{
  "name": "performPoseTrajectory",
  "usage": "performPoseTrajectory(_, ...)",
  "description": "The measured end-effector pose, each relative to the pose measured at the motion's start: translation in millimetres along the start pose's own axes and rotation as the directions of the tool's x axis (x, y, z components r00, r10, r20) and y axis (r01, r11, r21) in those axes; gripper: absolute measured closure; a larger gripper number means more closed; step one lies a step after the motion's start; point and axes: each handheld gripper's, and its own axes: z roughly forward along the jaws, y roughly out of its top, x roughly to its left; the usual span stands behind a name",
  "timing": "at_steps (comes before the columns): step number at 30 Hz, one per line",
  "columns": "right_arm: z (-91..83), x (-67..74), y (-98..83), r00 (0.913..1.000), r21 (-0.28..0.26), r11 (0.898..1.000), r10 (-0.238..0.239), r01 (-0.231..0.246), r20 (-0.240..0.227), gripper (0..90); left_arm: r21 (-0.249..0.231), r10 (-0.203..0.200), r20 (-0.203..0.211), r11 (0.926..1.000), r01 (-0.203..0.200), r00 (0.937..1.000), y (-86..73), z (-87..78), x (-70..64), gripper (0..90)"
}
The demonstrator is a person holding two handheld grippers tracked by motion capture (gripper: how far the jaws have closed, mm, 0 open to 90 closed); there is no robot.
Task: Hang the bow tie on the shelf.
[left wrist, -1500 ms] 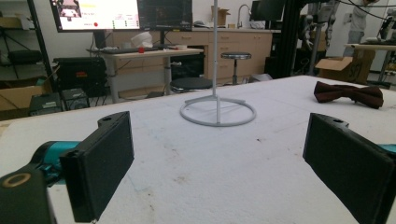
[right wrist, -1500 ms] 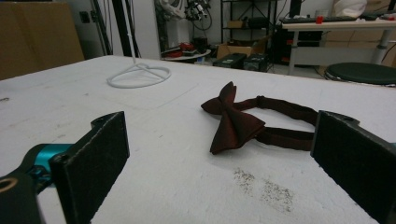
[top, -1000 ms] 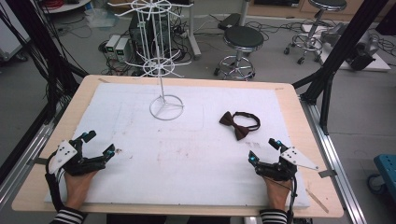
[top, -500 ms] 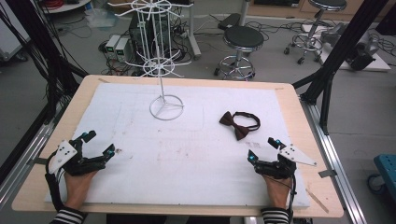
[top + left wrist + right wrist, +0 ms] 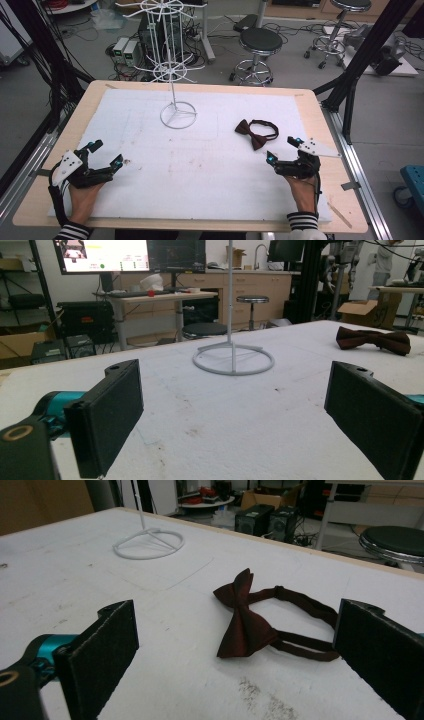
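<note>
Bow tie (image 5: 250,622) strap end hidden behind right tool (image 5: 235,660) jaw.

Bright even indoor light, soft faint shadows, mild overall softness, near jaws slightly blurred, no glare

A robotics lab or research workshop.

Black metal frame struts (image 5: 364,52) flank the foam-covered wooden worktop (image 5: 310,100); round black stools on chrome legs (image 5: 260,42) stand on a grey floor strewn with cables, beside small grey electronics boxes (image 5: 126,50), and a wall-mounted monitor with a bright display (image 5: 102,255) hangs over wooden cabinets.
</note>
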Motion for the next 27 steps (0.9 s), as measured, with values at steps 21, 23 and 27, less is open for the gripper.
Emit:
performPoseTrajectory(21,42.7,-22.8,54.6,0.9962,0.261,0.962,-0.066,0.079,-0.057,3.6,0.0,0.002,0.001,1.0,-0.002,1.0,0.0,0.1,-0.2,9.0)
performPoseTrajectory(23,48.0,-25.0,56.4,0.9962,0.281,0.956,-0.064,0.078,-0.059,3.6,0.001,0.006,0.001,1.0,-0.006,1.0,0.0,0.0,-0.3,9.0)
performPoseTrajectory(27,54.2,-27.6,57.7,0.9964,0.313,0.947,-0.061,0.076,-0.059,3.6,0.003,0.009,0.002,1.0,-0.009,1.0,0.1,0.0,-0.3,9.0)
